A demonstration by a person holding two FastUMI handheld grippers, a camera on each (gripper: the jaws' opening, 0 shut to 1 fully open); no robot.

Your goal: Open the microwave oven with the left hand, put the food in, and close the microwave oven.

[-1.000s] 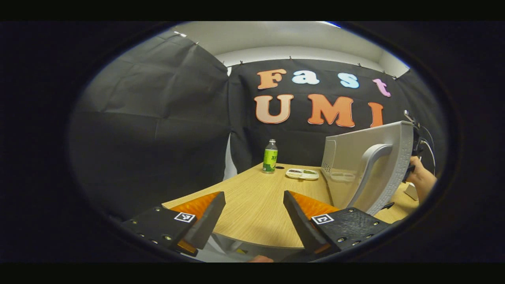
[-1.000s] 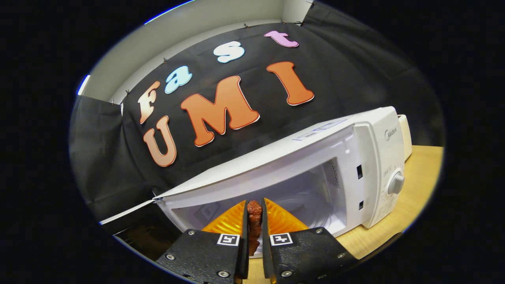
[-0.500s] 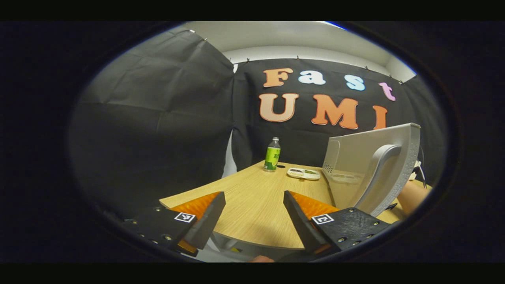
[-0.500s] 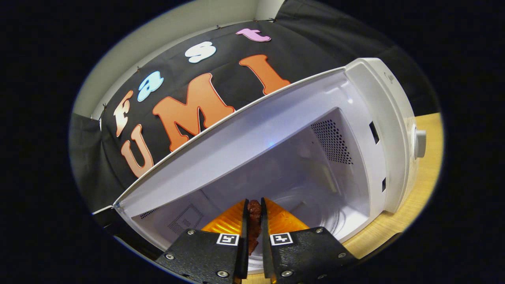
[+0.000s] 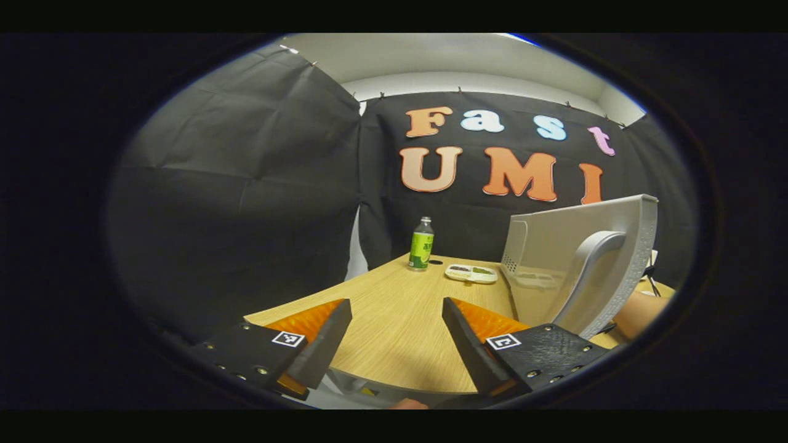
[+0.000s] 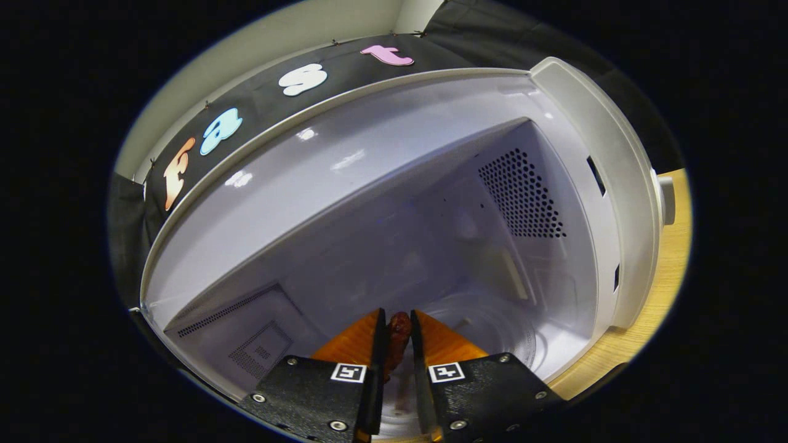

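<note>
R claw (image 6: 394,369) clamped narrow on the food (image 6: 398,335), a dark reddish-brown piece between both fingers. Vs 0.5 s ago it's moved further in: the microwave (image 6: 431,203) cavity looms much larger, food now just over the turntable (image 6: 492,326) edge inside the opening. L claw (image 5: 394,341) wide, holding nothing, hovering over near table (image 5: 400,320) edge, about where it was. Beyond it, microwave door (image 5: 578,258) stands swung open to the right, a forearm (image 5: 637,304) behind it. Farther back: small tray (image 5: 471,272), green bottle (image 5: 422,243), unchanged.
</note>
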